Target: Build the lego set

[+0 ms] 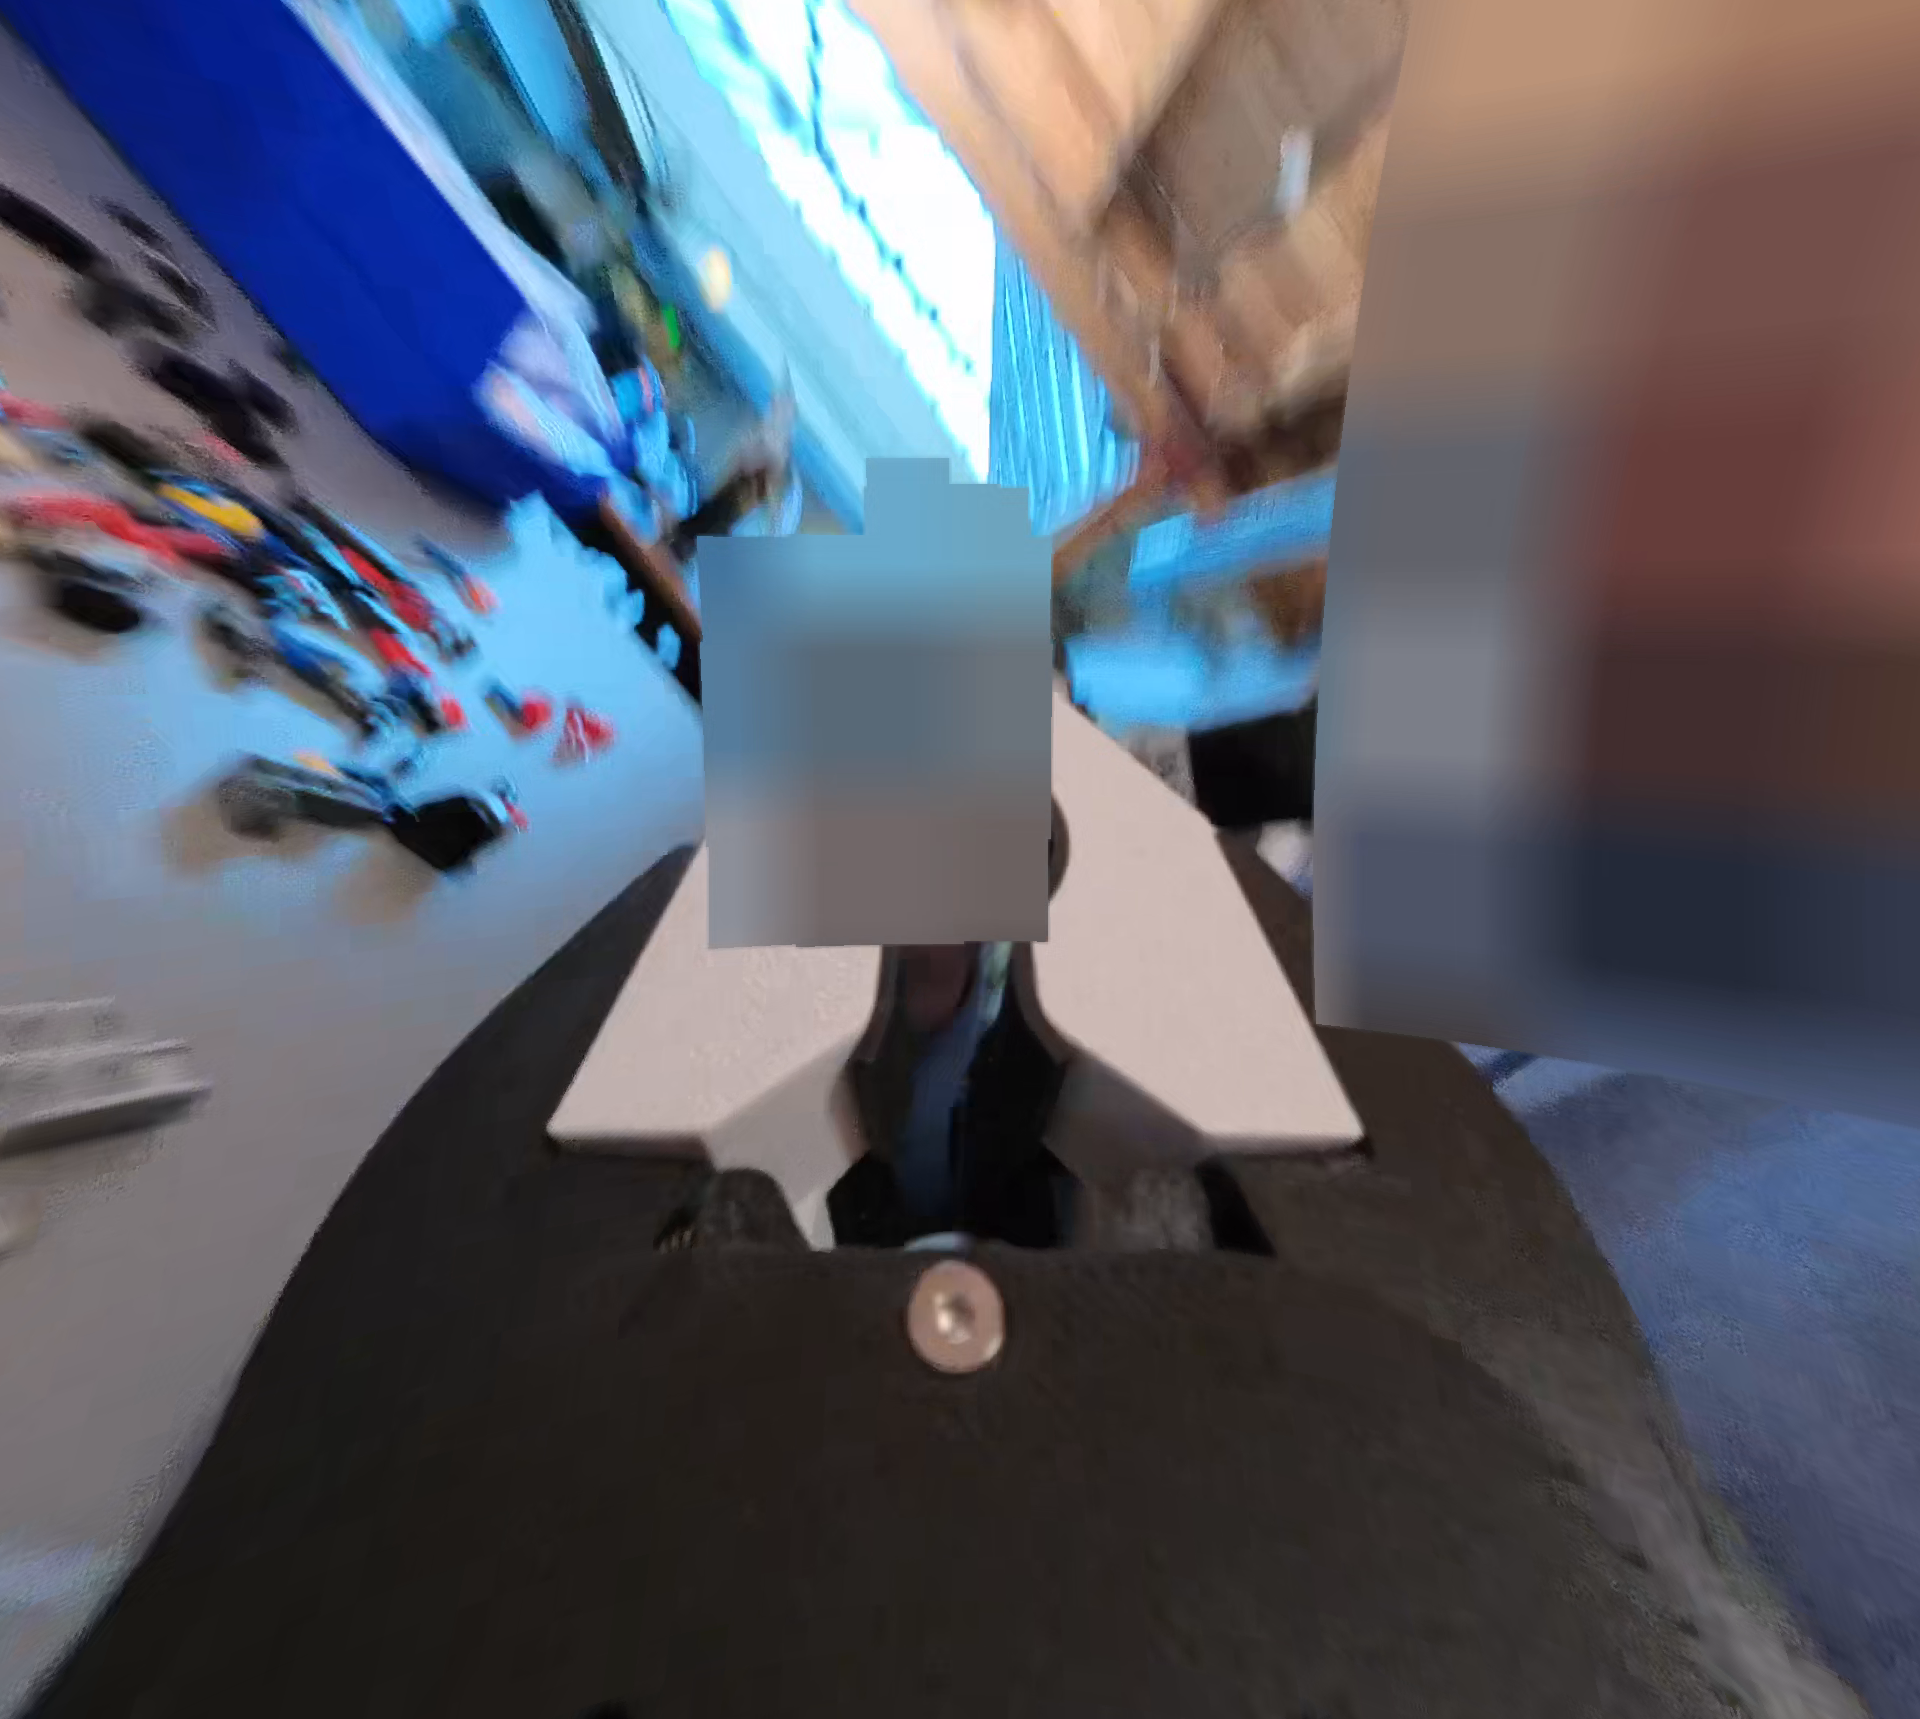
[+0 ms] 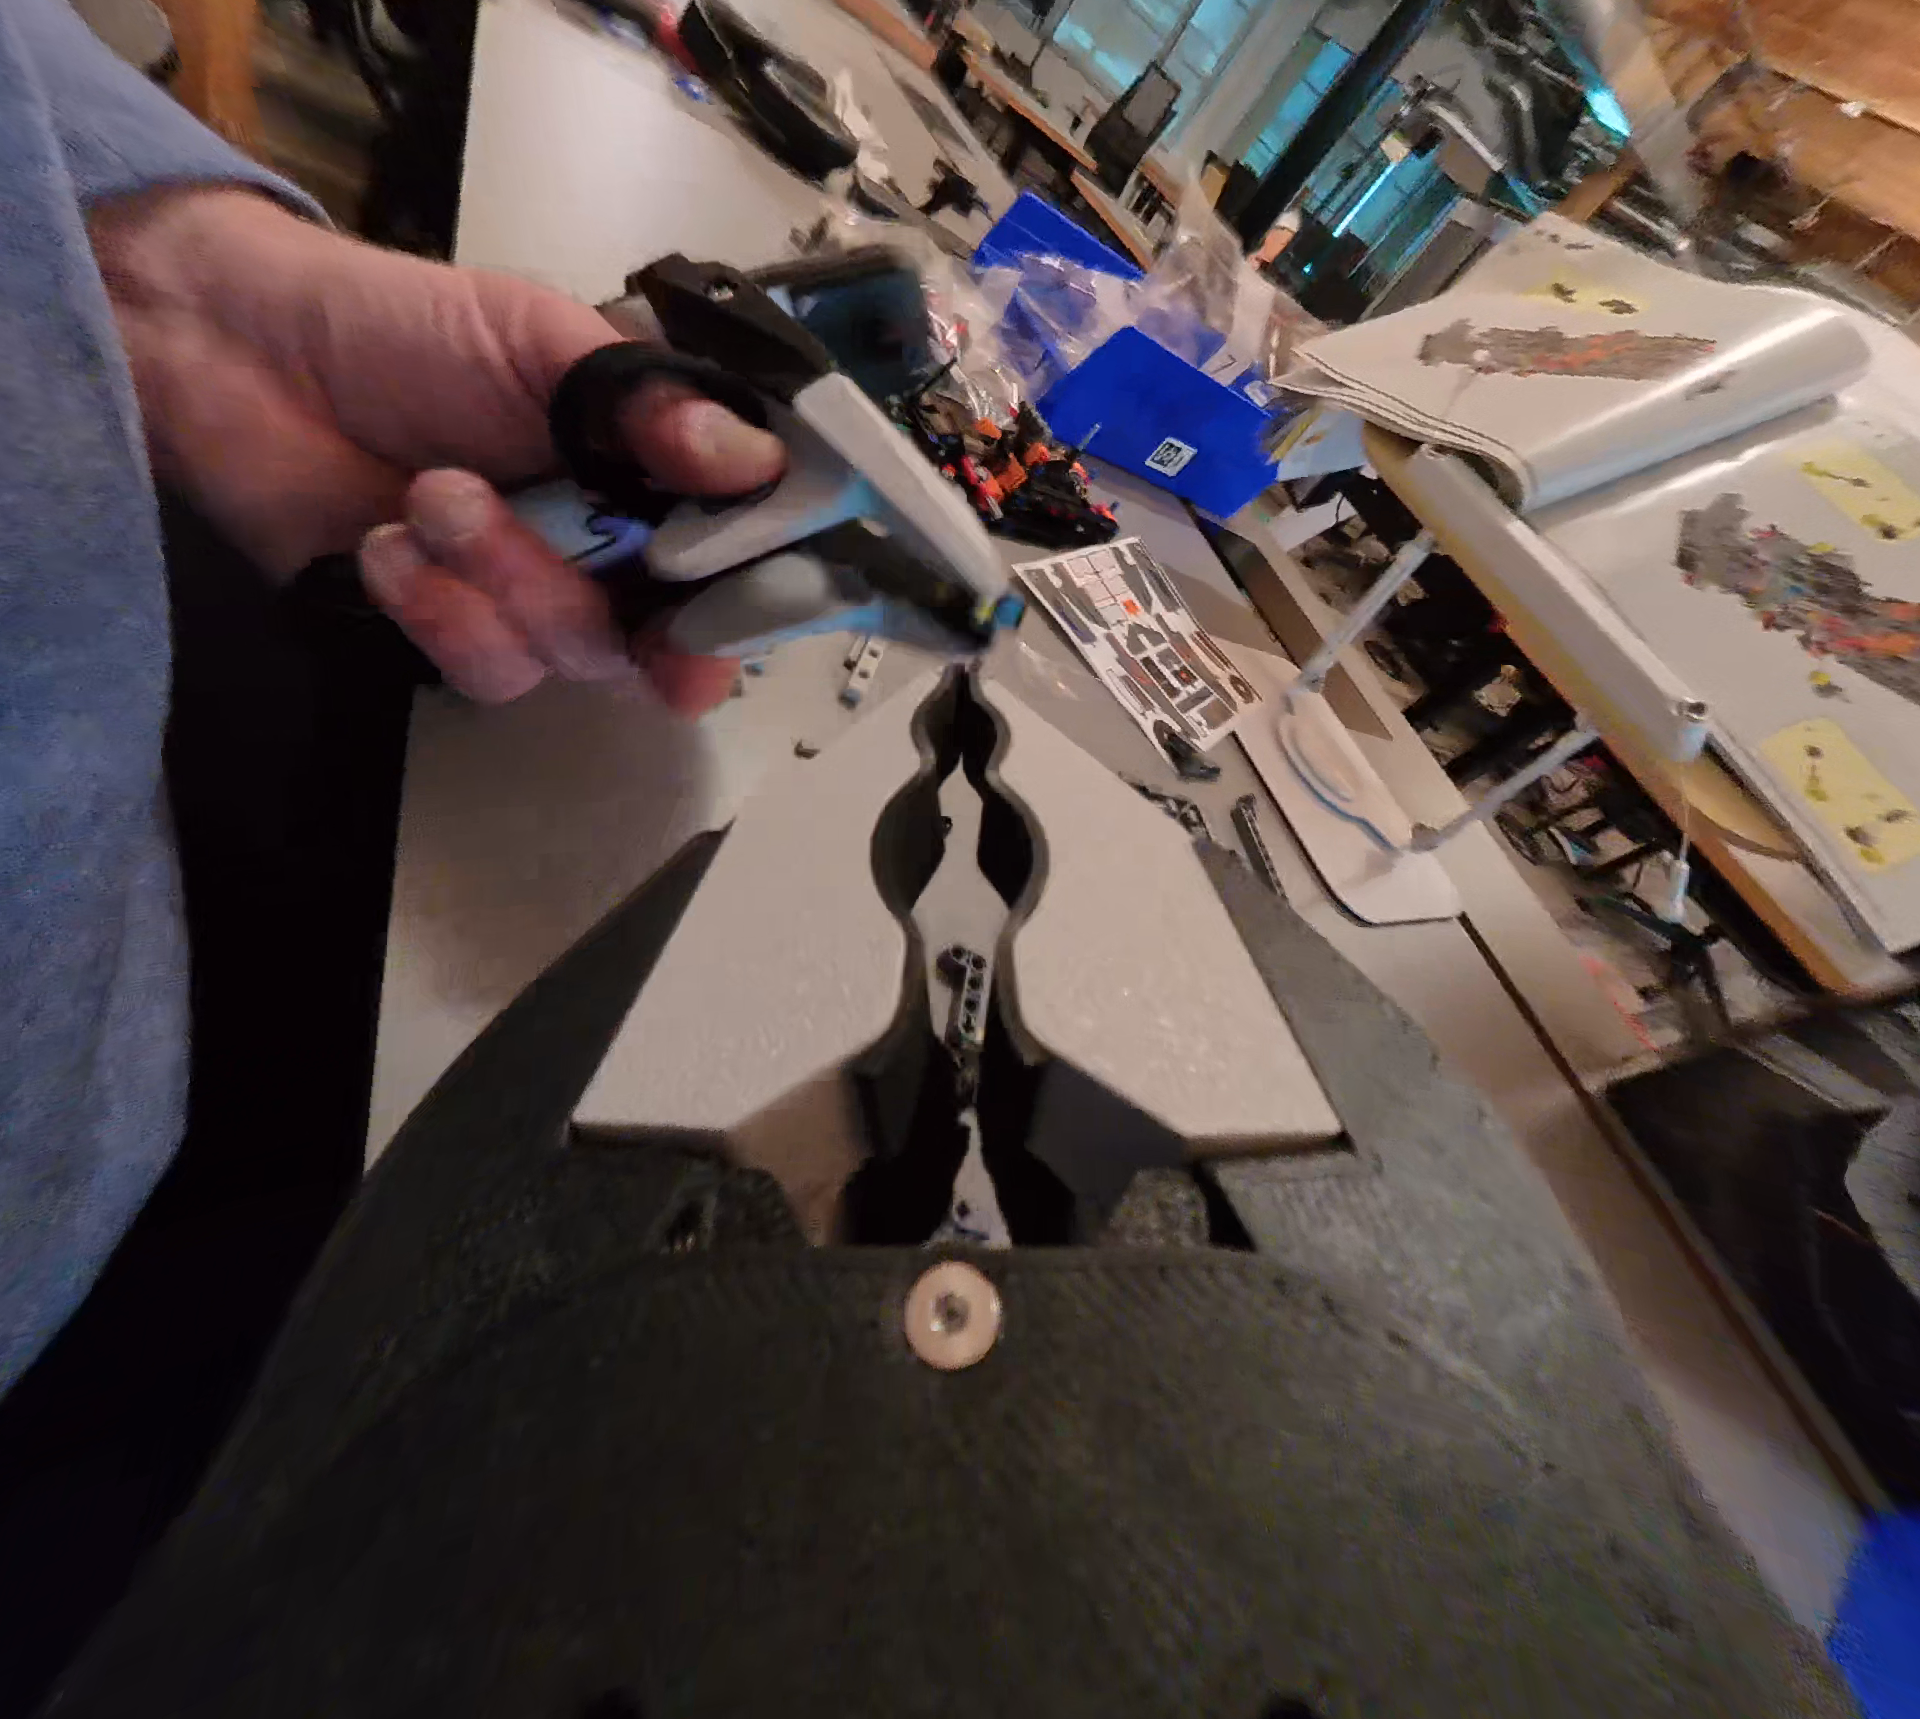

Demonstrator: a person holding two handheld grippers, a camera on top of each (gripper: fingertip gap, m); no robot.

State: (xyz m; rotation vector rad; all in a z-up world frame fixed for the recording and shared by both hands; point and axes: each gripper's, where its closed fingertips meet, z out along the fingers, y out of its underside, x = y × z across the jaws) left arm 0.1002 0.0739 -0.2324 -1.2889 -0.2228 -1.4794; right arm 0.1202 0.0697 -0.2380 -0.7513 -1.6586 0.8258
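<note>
In the right wrist view my right gripper [image 2: 961, 687] points over the grey table [image 2: 540, 817], its grey fingers closed tip to tip. A black holed beam [image 2: 964, 1004] shows through the gap between them, apparently on the table below. A hand [image 2: 343, 381] holds my left gripper [image 2: 987, 620] just above the right tips. It is closed on a small dark piece with blue and yellow; blur hides its shape. In the left wrist view the grey fingers [image 1: 717, 1025] stand close together, with their tips behind a blur patch. Loose lego pieces [image 1: 312, 589] lie to the left.
A pile of black and orange lego [image 2: 997, 464] lies beyond the grippers, with blue boxes [image 2: 1153, 412] and plastic bags. A sticker sheet [image 2: 1138, 641] lies right of the tips. An open instruction booklet [image 2: 1558, 381] rests on a stand at the right. Small pieces [image 2: 862, 667] lie near the tips.
</note>
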